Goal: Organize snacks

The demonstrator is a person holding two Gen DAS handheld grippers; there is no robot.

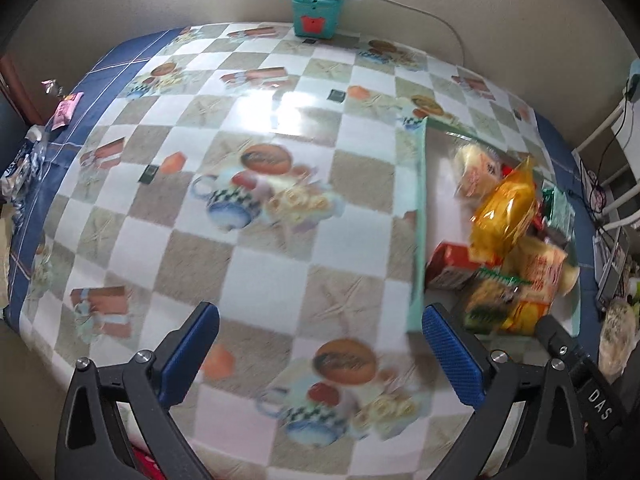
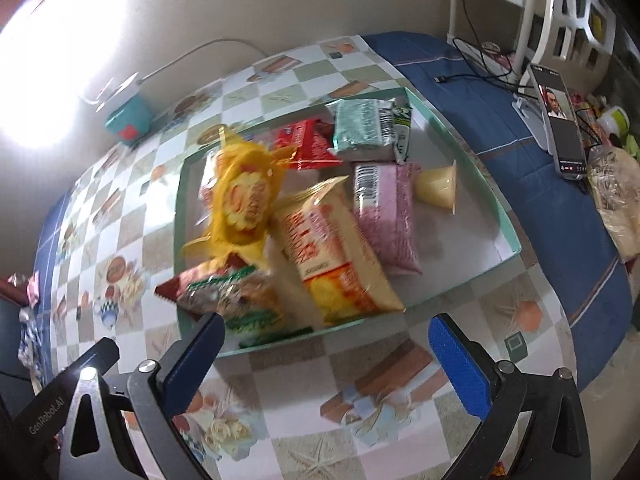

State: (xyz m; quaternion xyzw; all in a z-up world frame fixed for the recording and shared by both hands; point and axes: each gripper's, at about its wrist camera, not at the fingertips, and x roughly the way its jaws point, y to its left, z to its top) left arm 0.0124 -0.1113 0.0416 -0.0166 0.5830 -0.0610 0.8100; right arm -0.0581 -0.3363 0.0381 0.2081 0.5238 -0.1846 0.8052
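A shallow teal-rimmed tray holds several snack packs: a yellow bag, a yellow-orange cracker pack, a pink pack, a green-white pack, a red pack, a green-red packet and a small jelly cup. My right gripper is open and empty, just in front of the tray's near edge. My left gripper is open and empty over the checked tablecloth, left of the tray. The yellow bag shows there too.
A teal box with a white charger on top stands at the table's far edge. A pink packet lies at the far left edge. A phone on a stand, cables and bagged items sit right of the tray.
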